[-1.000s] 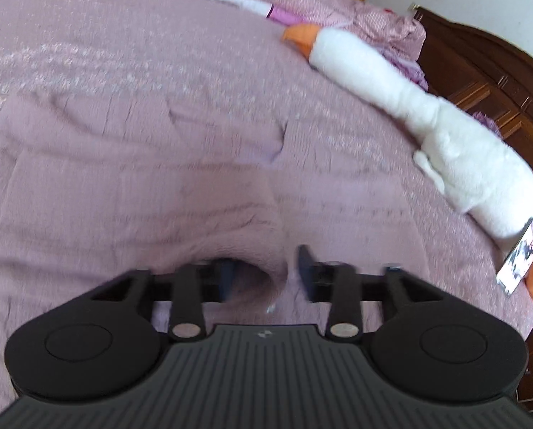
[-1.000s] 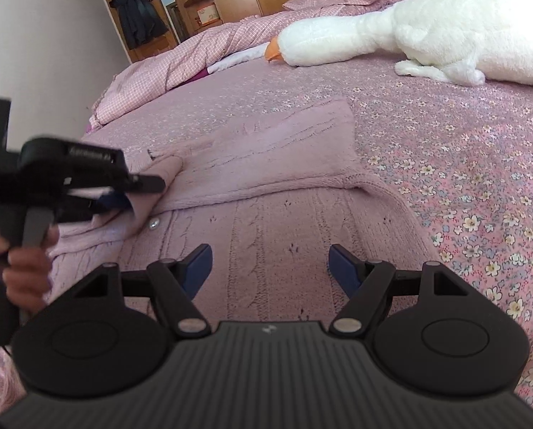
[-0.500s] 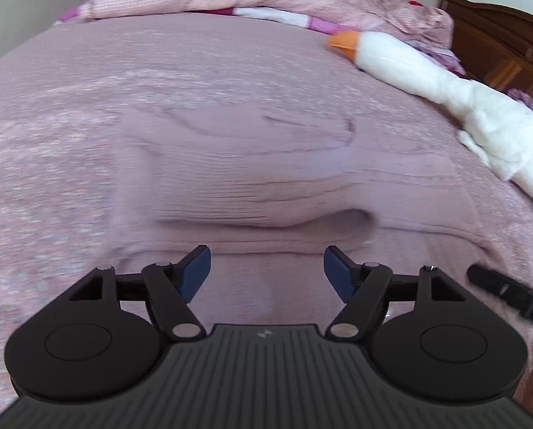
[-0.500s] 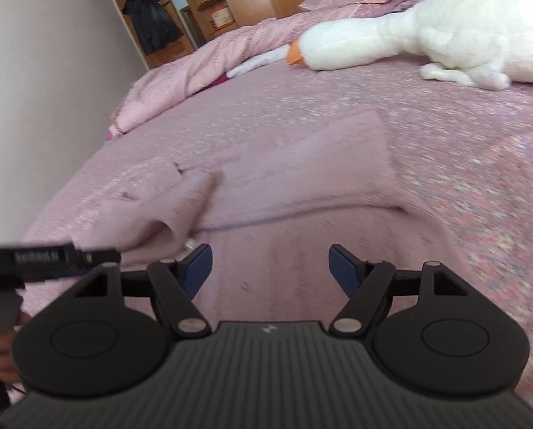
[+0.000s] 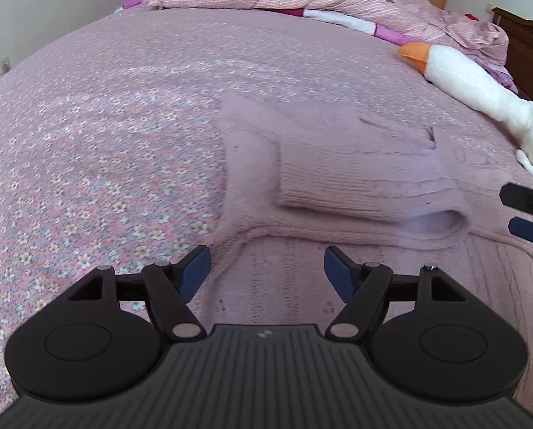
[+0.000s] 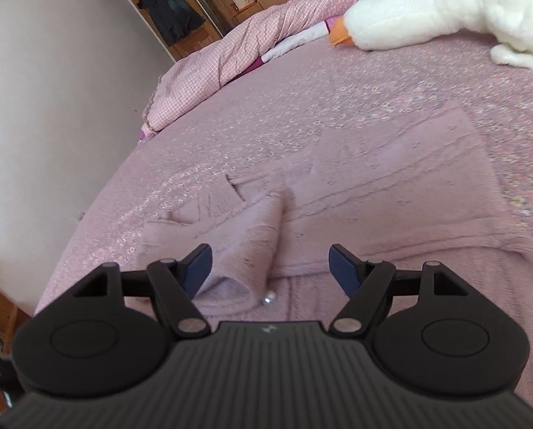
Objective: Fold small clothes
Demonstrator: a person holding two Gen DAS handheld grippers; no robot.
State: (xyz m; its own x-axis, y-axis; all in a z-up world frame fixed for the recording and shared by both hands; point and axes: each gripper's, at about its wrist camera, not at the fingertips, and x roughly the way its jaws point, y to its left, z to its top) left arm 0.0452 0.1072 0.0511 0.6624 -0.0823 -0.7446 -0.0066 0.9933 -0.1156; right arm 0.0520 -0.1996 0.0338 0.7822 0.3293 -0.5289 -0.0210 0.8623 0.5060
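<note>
The left gripper (image 5: 266, 268) is being held wide open, empty, above the pink cardigan (image 5: 355, 178), whose folded sleeve (image 5: 359, 186) is lying ahead of the fingertips. The right gripper (image 6: 270, 268) is likewise being held open, the sleeve (image 6: 252, 246) lying between its fingers on the bedspread (image 6: 266, 107).

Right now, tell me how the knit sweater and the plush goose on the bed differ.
The sweater is dusty pink, close to the bedspread's colour; the goose is white with an orange beak. The sweater lies flat, one sleeve folded across its body; the goose is bulky and stretched along the bed. The sweater sits directly ahead of both open grippers, left and right; the goose lies beyond it. Both rest on the bedspread, touched by neither gripper.
</note>
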